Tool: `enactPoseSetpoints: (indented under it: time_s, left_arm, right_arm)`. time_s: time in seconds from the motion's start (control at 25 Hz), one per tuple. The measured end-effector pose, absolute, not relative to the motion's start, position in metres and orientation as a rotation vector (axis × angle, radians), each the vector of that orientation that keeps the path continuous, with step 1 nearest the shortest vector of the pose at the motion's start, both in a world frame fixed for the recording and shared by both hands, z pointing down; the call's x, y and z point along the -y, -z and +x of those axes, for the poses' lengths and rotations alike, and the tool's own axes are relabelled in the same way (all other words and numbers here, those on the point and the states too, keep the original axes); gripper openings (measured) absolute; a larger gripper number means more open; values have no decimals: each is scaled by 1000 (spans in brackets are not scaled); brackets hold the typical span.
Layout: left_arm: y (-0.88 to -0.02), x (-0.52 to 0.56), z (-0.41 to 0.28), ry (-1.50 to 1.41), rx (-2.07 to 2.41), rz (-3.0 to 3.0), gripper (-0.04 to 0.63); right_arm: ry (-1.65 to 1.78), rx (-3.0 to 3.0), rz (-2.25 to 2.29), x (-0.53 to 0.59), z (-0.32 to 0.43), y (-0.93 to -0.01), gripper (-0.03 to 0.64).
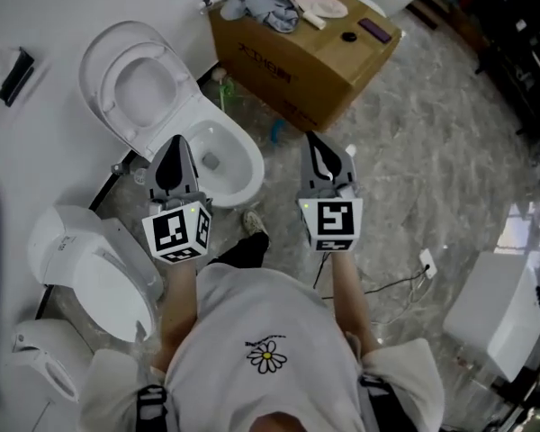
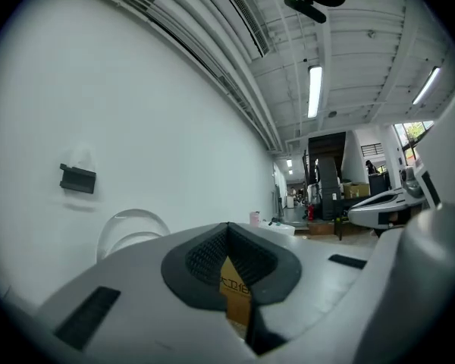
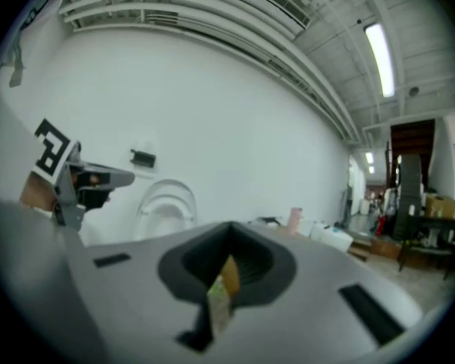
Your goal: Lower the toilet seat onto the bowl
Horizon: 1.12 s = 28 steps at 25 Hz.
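The white toilet seat (image 1: 130, 84) stands raised with its lid against the wall, above the open bowl (image 1: 223, 158). My left gripper (image 1: 175, 151) hovers over the bowl's near left rim, shut and empty. My right gripper (image 1: 319, 149) is held over the floor to the right of the bowl, shut with nothing in it. In the left gripper view the shut gripper (image 2: 229, 258) points at the wall, with the raised seat (image 2: 133, 228) beyond it. The right gripper view shows its shut gripper (image 3: 229, 268), the seat (image 3: 165, 202) ahead and the left gripper (image 3: 70, 177) at the left.
A cardboard box (image 1: 297, 57) carrying a grey cloth (image 1: 268, 0), a plate and small items stands behind the bowl on the right. A second toilet (image 1: 94, 273) sits at the lower left. A white unit (image 1: 495, 313) and a floor socket with cable (image 1: 426, 261) lie at the right.
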<state>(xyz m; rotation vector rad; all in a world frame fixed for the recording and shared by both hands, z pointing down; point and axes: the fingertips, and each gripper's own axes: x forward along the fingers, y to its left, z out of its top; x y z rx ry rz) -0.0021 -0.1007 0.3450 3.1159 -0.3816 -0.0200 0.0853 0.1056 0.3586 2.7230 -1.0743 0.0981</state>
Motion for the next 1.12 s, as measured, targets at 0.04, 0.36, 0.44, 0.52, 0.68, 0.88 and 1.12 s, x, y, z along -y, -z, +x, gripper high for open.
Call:
enactPoseSetpoints:
  time_s: [0.04,0.36,0.44,0.52,0.68,0.88,1.12]
  left_arm:
    - [-344,109,10,14,415,3114,25]
    - [-327,169,60,30,643,3099,25]
    - [-324,180,61,36,706,3088,25]
    - [-321,189,62,42,780,3068,25]
    - [-319,206,64,42,938,3021,25]
    - [-318,225,61,6,1191,2962,25]
    - [-319,235,62,7,1380,2853,25]
  right_arm:
    - [-101,1110,2713,-95,100,-357,29]
    - [-87,1322,2704,-24,173,-350,29]
    - [-94,1395,2683,-6,179,-348,29]
    - [-93,1467,2636,14,187,-345,29]
    - [-101,1589,2538,53,211,-349,29]
    - [-105,1799,2394,108,224,-347,29]
    - [-70,1939,2221,153,234,-349,29]
